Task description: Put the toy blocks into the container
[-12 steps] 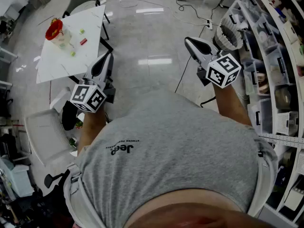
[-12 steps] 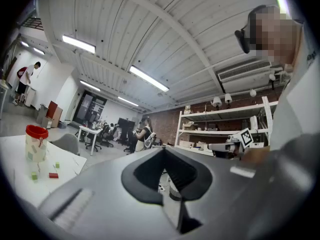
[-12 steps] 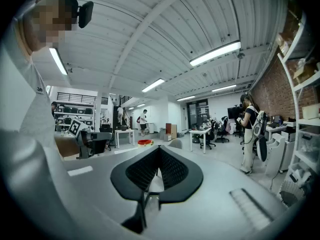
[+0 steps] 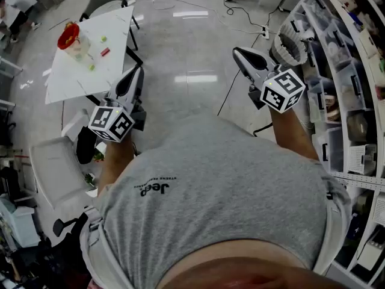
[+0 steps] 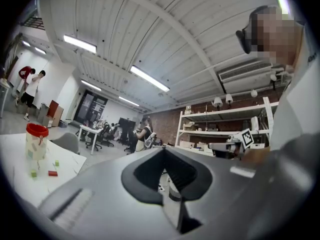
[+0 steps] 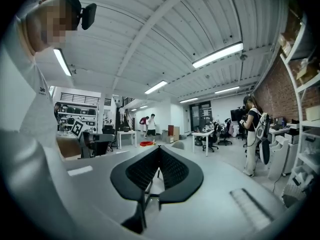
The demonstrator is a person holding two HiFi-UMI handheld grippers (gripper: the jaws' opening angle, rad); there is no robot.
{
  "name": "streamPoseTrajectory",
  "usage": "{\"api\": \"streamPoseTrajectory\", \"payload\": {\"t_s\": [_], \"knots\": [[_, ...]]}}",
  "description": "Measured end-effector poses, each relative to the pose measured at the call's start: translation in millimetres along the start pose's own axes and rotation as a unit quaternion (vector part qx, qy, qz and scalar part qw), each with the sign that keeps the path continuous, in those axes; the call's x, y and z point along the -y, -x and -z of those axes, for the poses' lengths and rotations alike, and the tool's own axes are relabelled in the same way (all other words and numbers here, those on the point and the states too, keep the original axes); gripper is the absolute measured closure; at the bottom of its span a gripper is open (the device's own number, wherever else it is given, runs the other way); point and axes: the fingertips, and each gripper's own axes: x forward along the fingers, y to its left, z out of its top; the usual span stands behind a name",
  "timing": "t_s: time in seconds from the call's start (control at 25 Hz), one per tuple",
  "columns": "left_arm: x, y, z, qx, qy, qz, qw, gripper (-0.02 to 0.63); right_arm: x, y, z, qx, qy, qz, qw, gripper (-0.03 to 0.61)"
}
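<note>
Holding both grippers level, well apart from the white table [image 4: 114, 23].
Left gripper [image 4: 133, 74] and right gripper [image 4: 240, 54]: jaws closed, empty. Blocks [image 4: 105, 52] lie on the table beside the container [image 4: 72, 41].

**Head view:** the camera sits above the person and faces steeply down past the grey shirt [image 4: 210, 185] to the floor. The white table [image 4: 78, 80] lies well off at upper left, and the shelves [image 4: 346, 71] run down the right edge.

**Left gripper view:** the camera rides close behind the left gripper [image 5: 164, 151] and faces level across the room. It shares the table at lower left and the shelves at right.

**Right gripper view:** the camera rides close behind the right gripper [image 6: 159, 149], also facing level.

Each gripper view catches the other gripper near a side edge.
</note>
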Motion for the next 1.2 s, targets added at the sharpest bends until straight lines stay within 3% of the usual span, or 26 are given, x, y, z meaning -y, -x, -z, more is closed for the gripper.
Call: {"api": "streamPoseTrajectory", "payload": {"t_s": [0.2, 0.24, 0.28, 0.4, 0.92, 1.2], "knots": [[9, -8, 3, -0.007, 0.005, 0.004, 1.0000, 0.534, 8, 7, -1, 0.007, -0.008, -0.008, 1.000, 0.575], [13, -10, 4, -0.007, 0.007, 0.008, 0.9999, 0.458, 10, 8, 0, 0.006, -0.008, -0.011, 1.000, 0.575], [16, -12, 4, -0.008, 0.006, 0.010, 0.9999, 0.341, 11, 11, 1, 0.005, -0.008, -0.014, 1.000, 0.575], [24, -18, 6, -0.011, 0.000, 0.006, 0.9999, 0.242, 15, 17, 5, 0.005, -0.010, -0.023, 1.000, 0.575], [90, -50, 24, -0.022, -0.011, -0.031, 0.9992, 0.222, 69, 49, 8, 0.015, -0.022, -0.075, 0.997, 0.575], [91, -61, 36, -0.038, -0.005, -0.047, 0.9982, 0.222, 84, 33, 3, 0.024, -0.021, -0.101, 0.994, 0.575]]}}
